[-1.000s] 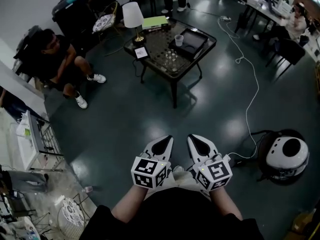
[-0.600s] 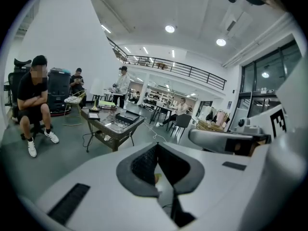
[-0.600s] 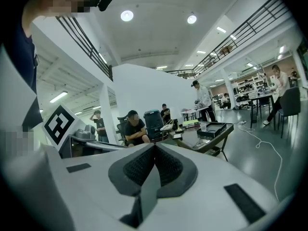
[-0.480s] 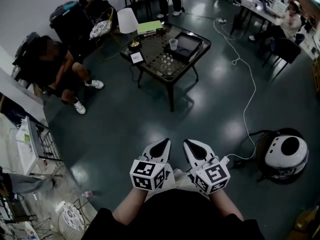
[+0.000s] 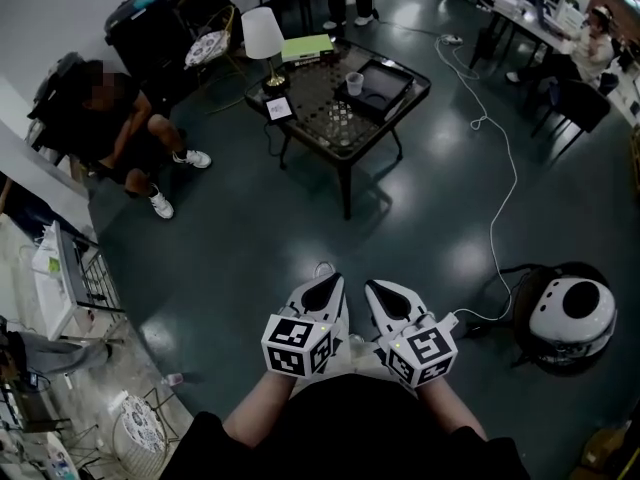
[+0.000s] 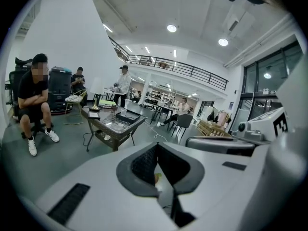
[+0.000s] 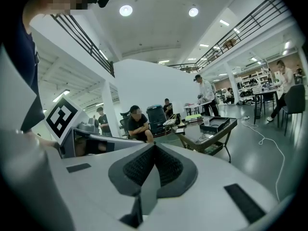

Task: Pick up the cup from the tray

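— On the far coffee table, well apart from both grippers: was that where the cup stood?

— Yes. It was upright, mouth up, at the left edge of the black tray. At that range I could not tell whether it sat inside the rim or just beside it.

— And the jaws?

— The left gripper had its jaws pressed together on nothing. The right gripper was the same, pads meeting and empty. Both were held side by side close to the person's body, over open floor.

— Which way did the cup lie from them?

— Ahead, roughly between their two lines of aim. The left gripper view had the table to the left of its jaws, and the right gripper view had it to the right.

— So which hand was nearer?

— Neither, clearly. I judged that the open floor had to be crossed first and one pair of jaws spread. Then they could close on the cup's sides across its upright axis.
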Tool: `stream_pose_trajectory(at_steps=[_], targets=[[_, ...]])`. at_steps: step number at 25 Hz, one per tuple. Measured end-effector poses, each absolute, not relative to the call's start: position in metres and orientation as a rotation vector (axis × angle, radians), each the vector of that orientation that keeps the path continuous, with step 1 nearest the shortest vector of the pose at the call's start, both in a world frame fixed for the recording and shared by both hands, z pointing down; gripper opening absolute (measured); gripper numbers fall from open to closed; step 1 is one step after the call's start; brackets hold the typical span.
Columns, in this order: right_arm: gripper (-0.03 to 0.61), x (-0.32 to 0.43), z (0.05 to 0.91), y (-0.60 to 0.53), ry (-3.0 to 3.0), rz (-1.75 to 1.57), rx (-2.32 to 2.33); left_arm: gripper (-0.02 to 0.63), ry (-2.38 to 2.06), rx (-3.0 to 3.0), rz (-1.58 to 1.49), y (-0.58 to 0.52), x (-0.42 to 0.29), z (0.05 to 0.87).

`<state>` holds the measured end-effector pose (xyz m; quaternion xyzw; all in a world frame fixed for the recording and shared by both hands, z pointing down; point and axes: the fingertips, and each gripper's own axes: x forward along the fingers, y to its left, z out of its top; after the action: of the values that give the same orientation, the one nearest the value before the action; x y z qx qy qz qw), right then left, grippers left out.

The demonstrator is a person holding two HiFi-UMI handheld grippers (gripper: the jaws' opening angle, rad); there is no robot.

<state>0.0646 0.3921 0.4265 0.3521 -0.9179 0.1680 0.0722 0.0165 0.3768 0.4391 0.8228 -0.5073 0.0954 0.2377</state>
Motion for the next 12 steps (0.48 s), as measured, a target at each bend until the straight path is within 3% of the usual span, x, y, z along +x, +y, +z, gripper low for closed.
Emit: stream_pose_trajectory(at_steps=[12], targets=[[0.011,0.064,0.43,0.358,-2.721,0.501,1.07,0.009,-1.345,2.251,0.232,0.336,0.017,0.44]])
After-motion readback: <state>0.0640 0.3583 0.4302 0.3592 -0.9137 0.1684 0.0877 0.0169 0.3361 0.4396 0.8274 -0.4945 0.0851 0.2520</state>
